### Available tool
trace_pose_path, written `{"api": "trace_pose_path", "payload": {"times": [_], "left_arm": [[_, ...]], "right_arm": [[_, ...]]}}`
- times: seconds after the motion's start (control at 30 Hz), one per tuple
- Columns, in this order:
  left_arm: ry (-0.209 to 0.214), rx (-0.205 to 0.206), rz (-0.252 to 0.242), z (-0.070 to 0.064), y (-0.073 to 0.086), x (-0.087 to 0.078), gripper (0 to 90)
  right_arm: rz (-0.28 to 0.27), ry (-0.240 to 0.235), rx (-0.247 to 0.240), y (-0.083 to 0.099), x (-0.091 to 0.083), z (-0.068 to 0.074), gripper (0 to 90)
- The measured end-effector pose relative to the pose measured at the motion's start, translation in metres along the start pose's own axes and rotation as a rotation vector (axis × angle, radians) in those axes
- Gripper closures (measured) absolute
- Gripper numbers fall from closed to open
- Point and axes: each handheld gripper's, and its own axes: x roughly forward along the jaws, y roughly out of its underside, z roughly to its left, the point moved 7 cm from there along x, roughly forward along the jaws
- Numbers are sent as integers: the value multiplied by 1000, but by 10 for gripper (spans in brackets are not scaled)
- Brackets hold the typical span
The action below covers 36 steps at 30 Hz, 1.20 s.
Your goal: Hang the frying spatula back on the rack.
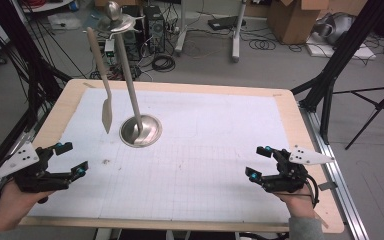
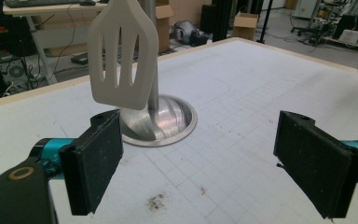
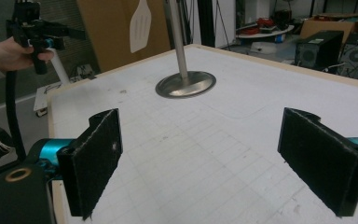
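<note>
Nothing is grasped yet — the spatula (image 1: 106, 107) hangs from the metal stand (image 1: 140, 130) at about eleven o'clock on the desk (image 1: 190, 165), while the left hand-held gripper (image 1: 71, 159) and right hand-held gripper (image 1: 259, 162) wait near the front corners, jaws spread — reaching and taking it remain.

the left hand-held gripper (image 1: 71, 159) hovers at the near left corner, jaws spread wide and holding nothing. the right hand-held gripper (image 1: 259, 162) hovers at the near right, jaws equally wide, both angled inward.
</note>
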Motion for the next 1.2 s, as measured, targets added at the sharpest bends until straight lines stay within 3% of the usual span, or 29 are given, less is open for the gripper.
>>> {"api": "trace_pose_path", "payload": {"times": [0.27, 0.7, 1.03, 1.2], "left_arm": [[-25, 0, 11, 2, 10, 0, 161], [-70, -21, 33, 10, 25, -4, 161], [-152, -39, 46, 21, 39, -11, 161], [-158, -51, 56, 23, 44, -10, 161]], "right_arm": [[15, 54, 2, 12, -6, -6, 128], [-40, 138, 17, 19, -27, -15, 127], [-47, 185, 41, 30, -44, -22, 128], [-60, 198, 52, 31, -47, -24, 127]]}}
